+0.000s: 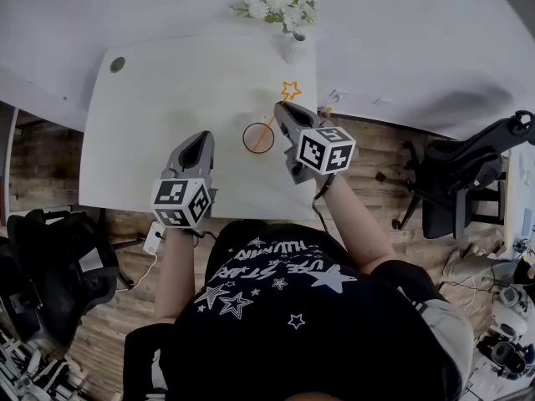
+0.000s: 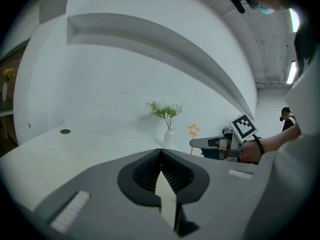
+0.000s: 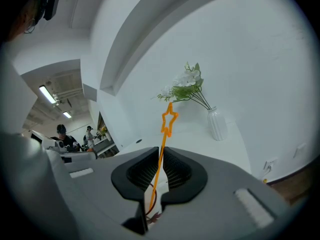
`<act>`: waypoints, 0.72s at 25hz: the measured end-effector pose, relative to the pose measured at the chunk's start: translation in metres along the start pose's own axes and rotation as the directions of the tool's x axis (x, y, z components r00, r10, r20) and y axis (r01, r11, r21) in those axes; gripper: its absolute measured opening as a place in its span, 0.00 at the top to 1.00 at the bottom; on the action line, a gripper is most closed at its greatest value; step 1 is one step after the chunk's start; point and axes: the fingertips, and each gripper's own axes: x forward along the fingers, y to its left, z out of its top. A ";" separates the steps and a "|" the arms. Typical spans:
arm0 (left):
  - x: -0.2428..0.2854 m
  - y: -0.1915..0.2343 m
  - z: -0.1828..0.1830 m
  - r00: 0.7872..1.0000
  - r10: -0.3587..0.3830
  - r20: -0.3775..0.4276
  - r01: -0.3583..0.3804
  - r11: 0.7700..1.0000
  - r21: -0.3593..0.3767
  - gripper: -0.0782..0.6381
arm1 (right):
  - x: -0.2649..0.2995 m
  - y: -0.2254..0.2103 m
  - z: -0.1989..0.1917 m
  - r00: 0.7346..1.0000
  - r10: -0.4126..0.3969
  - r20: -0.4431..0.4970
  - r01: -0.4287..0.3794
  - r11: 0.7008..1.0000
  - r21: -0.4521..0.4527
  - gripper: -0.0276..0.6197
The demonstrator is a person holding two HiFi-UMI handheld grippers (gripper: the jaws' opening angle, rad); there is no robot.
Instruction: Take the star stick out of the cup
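Probably an office: white desk [image 1: 150, 140], black office chair [image 1: 456, 182], plank floor [image 1: 368, 149].

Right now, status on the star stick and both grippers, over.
Right hand-held gripper shut on star stick. Stick's lower end not yet out of cup. Left hand-held gripper shut, empty, apart from cup. Flower vase behind, clear.

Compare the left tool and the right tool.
The right tool is shut on the star stick, whose lower end sits in the cup; the left tool is shut on nothing. The right tool reaches past the cup; the left tool sits nearer the table's front edge. Both are grey and carry a marker cube.
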 end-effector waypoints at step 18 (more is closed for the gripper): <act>-0.001 -0.004 0.003 0.999 0.029 0.023 -0.029 1.000 0.004 0.89 | 0.000 0.011 0.012 0.996 0.091 0.021 -0.091 0.996 -0.018 0.92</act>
